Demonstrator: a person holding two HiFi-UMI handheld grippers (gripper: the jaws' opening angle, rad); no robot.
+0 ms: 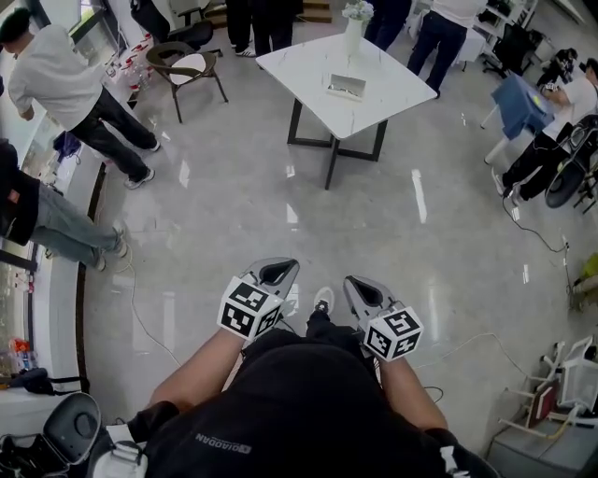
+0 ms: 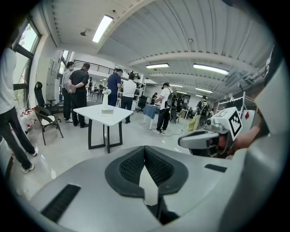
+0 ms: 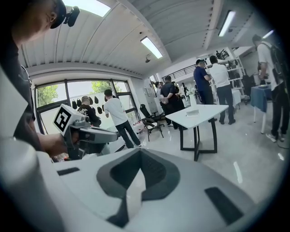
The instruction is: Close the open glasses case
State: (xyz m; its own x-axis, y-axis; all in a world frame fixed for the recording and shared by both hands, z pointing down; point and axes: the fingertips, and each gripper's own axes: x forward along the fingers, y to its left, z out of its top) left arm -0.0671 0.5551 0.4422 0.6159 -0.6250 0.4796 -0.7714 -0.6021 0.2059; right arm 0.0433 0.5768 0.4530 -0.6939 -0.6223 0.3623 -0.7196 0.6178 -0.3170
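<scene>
The open glasses case (image 1: 346, 87) is a small pale box lying on a white square table (image 1: 308, 65) far ahead across the floor. It also shows as a small box (image 2: 107, 111) in the left gripper view and as a faint one (image 3: 192, 112) in the right gripper view. My left gripper (image 1: 280, 272) and right gripper (image 1: 359, 284) are held close to my body, side by side, well short of the table. Both are shut with nothing between the jaws. Each one also shows its neighbour: the right gripper (image 2: 206, 138) and the left gripper (image 3: 90, 134).
A white vase of flowers (image 1: 354, 26) stands at the table's far side. A dark chair (image 1: 190, 68) stands left of the table. Several people stand around the room, one (image 1: 79, 89) at the left. Cables (image 1: 537, 233) trail over the glossy floor at the right.
</scene>
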